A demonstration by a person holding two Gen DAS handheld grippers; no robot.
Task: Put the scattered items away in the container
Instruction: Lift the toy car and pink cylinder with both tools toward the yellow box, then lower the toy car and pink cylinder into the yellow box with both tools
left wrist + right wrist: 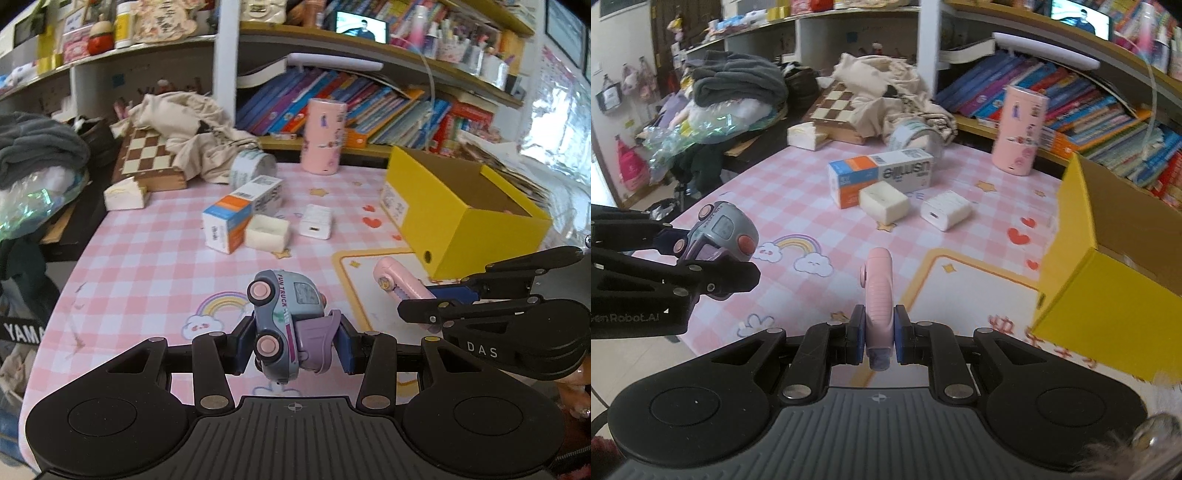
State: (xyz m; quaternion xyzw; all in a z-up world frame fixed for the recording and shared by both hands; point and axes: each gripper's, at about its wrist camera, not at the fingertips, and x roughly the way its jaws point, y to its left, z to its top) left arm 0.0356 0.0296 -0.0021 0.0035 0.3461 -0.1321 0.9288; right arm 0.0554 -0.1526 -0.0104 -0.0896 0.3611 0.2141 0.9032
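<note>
My left gripper (pixel 293 347) is shut on a grey and purple toy truck (pixel 286 317) and holds it above the pink checked tablecloth (pixel 147 258). My right gripper (pixel 879 334) is shut on a slim pink utility knife (pixel 879 295), also lifted. The yellow cardboard box (pixel 458 210) stands open at the right; in the right wrist view its corner (pixel 1108 280) is close on my right. Each gripper shows in the other's view: the right one with the knife (pixel 402 284), the left one with the truck (pixel 720 236). An orange and white carton (pixel 240 214), a small white open box (pixel 266 231) and a white charger (pixel 316 221) lie mid-table.
A pink cylinder (pixel 323 136) and a tape roll (pixel 253 166) stand at the back. A chessboard box (pixel 147 158) under beige cloth (pixel 192 125) lies back left, with clothes piled further left. Bookshelves (pixel 369 103) run behind the table.
</note>
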